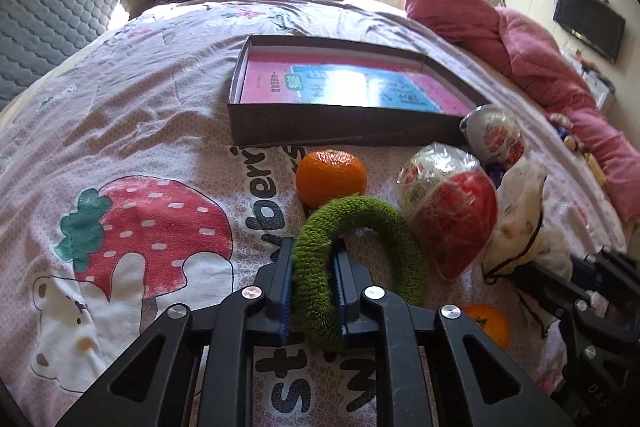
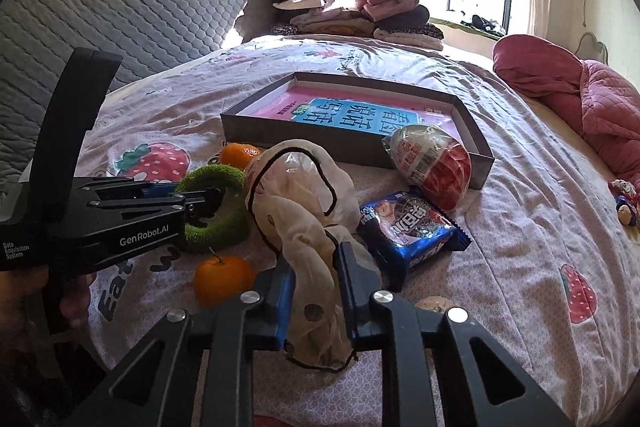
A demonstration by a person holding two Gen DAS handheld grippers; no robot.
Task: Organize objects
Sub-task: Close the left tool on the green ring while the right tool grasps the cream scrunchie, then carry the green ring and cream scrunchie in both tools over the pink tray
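Nearest the left wrist camera, the left gripper has its blue-padded jaws clamped on the near side of a fuzzy green fabric ring, which lies on the pale strawberry-print bedsheet. Just beyond the ring sits a round orange mandarin; a second mandarin lies to the gripper's right, close behind the ring. Ahead and right of the ring is a plastic-wrapped red-and-white snack bun, with another such packet beyond it, touching the corner of the shallow grey cardboard box that holds a pink-and-blue book.

In the right wrist view, the right gripper is closed on a crumpled cream sheer cloth with black cord trim, the fabric bunched between its pads. Just right of that gripper lies a blue foil biscuit packet. Folded clothes are stacked far ahead at the bed's head.
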